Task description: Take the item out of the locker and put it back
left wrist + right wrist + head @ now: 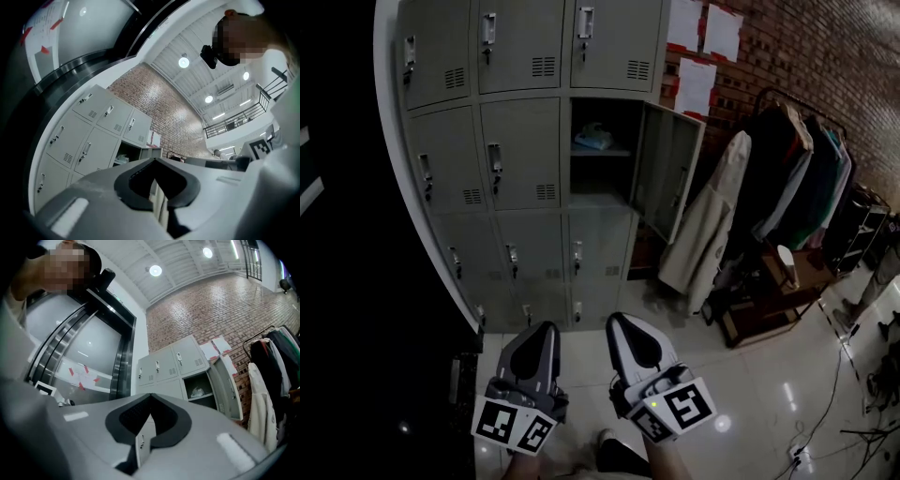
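Note:
A pale, crumpled item [594,137] lies on the shelf inside the one open locker [600,183], whose door [667,169] swings out to the right. The item also shows small in the left gripper view [123,158] and in the right gripper view [197,391]. My left gripper [546,326] and right gripper [614,317] are held low side by side, well short of the lockers and pointing toward them. Both have their jaws together with nothing between them, as the left gripper view [154,159] and the right gripper view [150,394] show.
The grey locker bank [520,150] has its other doors shut. To the right, a clothes rack [792,169] holds several garments, with a beige coat [703,230] nearest the open door. A low wooden stand [764,305] and cables [839,384] sit on the glossy floor.

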Available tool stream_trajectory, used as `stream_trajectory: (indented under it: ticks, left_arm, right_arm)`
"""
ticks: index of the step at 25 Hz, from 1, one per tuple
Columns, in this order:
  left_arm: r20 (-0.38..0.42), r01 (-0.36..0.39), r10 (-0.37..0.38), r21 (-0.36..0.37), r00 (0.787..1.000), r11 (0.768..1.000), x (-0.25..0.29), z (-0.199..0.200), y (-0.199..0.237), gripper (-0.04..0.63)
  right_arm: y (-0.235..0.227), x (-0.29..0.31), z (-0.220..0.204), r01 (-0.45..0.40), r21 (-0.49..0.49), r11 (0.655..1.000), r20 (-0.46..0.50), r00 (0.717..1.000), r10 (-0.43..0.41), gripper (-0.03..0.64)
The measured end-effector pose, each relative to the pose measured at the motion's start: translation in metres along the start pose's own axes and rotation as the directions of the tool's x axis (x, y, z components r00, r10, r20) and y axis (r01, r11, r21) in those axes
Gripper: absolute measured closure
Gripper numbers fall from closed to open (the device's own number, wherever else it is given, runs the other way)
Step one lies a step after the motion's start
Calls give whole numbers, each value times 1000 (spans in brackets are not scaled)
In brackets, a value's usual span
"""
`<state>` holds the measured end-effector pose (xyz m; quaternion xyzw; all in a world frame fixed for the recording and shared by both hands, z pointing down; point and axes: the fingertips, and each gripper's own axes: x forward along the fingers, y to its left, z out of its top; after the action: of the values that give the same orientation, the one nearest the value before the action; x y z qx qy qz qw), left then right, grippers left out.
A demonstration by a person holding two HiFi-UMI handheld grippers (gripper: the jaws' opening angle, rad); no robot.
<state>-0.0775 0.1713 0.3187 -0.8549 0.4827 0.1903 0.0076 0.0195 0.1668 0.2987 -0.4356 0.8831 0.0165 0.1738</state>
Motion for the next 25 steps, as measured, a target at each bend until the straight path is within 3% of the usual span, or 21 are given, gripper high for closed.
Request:
stream_trajectory:
  ticks: [11, 25]
  left_arm:
    - [8, -26, 26, -15, 1000, 1000, -30, 4, -53, 592]
    - [18, -12, 12, 28, 1000, 1000, -37, 16, -75, 591]
  right_arm:
    - [17, -60, 10, 1, -11, 1000, -74, 997, -1, 615]
    - [18, -79, 26, -7, 33, 999, -22, 1000, 8, 615]
